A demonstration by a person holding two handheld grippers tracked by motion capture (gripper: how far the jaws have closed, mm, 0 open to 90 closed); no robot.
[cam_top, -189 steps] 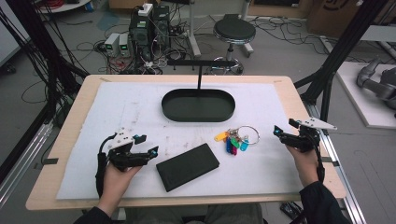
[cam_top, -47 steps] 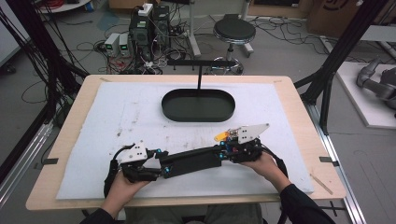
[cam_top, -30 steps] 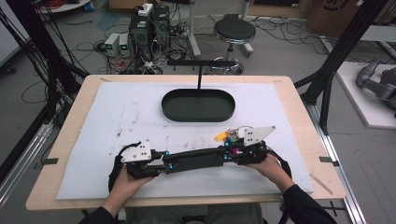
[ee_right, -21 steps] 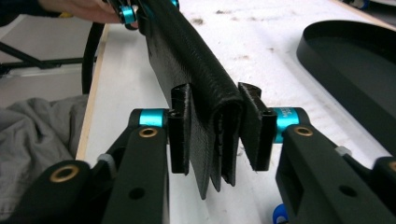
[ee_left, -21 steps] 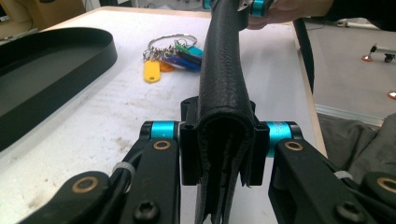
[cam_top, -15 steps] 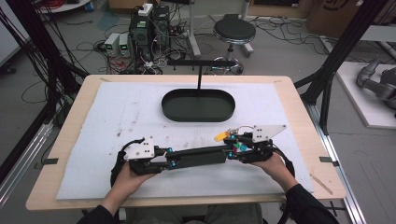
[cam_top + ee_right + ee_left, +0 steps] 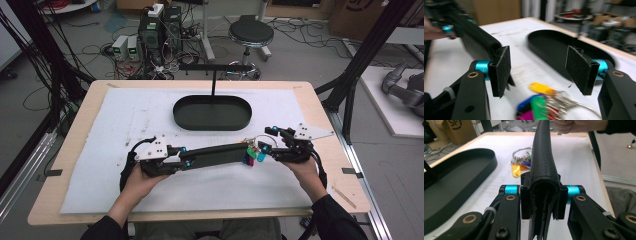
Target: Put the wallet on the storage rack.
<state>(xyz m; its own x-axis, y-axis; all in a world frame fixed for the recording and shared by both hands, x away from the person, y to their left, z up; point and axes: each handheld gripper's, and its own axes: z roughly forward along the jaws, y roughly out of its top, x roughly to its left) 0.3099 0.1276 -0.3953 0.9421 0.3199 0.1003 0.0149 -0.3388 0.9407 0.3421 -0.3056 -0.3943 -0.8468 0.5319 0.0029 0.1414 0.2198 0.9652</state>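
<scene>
While the left gripper (image 7: pixel 184 159) pinches a black wallet (image 7: pixel 220 154) over the white mat (image 7: pixel 120 120), right gripper (image 7: pixel 537 65) fingers spread.

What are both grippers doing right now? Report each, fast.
Left gripper: jaws shut on the black wallet, gripping one end.
Right gripper: jaws open, holding nothing, above the key ring.

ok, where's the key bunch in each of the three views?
High view: key bunch right of centre, at the far end of the black wallet.
Left gripper view: upper middle, just left of the wallet.
Right gripper view: bottom centre, blurred.
Shared landmark: black oval tray.
</scene>
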